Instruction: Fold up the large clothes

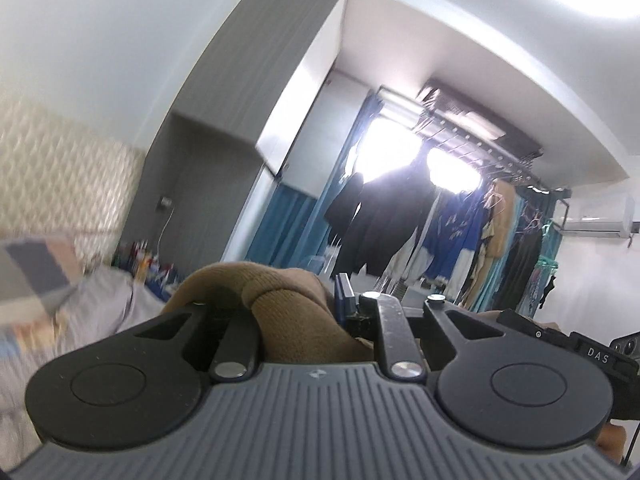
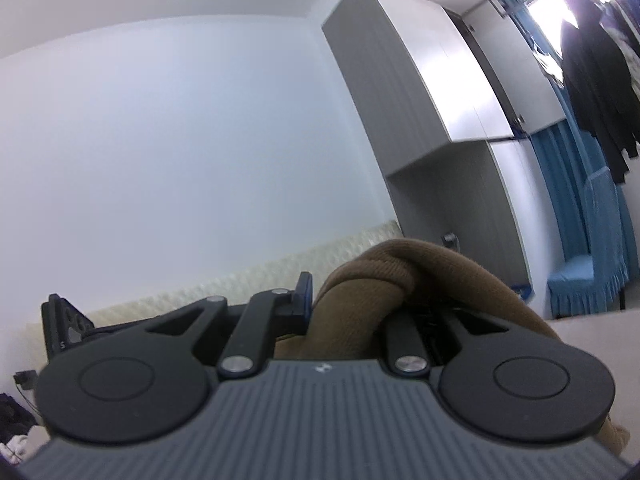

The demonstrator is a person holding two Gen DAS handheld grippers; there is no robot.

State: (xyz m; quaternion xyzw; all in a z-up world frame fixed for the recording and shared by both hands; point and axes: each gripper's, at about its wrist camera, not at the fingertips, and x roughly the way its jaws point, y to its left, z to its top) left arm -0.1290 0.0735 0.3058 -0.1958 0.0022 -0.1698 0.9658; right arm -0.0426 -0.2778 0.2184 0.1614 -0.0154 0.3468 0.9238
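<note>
A brown knit garment (image 1: 280, 304) is bunched between the fingers of my left gripper (image 1: 304, 300), which is shut on it and tilted up toward the ceiling. In the right wrist view the same brown garment (image 2: 400, 280) is bunched in my right gripper (image 2: 344, 300), also shut on it and raised. The garment drapes over each gripper's fingers and hides the fingertips. The rest of the garment hangs below, out of view. The other gripper's black body shows at the right edge of the left wrist view (image 1: 580, 344) and at the left of the right wrist view (image 2: 68, 328).
A grey wardrobe (image 1: 240, 120) stands by the wall, with a blue curtain (image 1: 288, 220) next to it. Dark and blue clothes (image 1: 384, 220) hang on a rack before a bright window. A bed with light bedding (image 1: 100, 304) lies at the left. A blue-covered chair (image 2: 580, 280) stands at the right.
</note>
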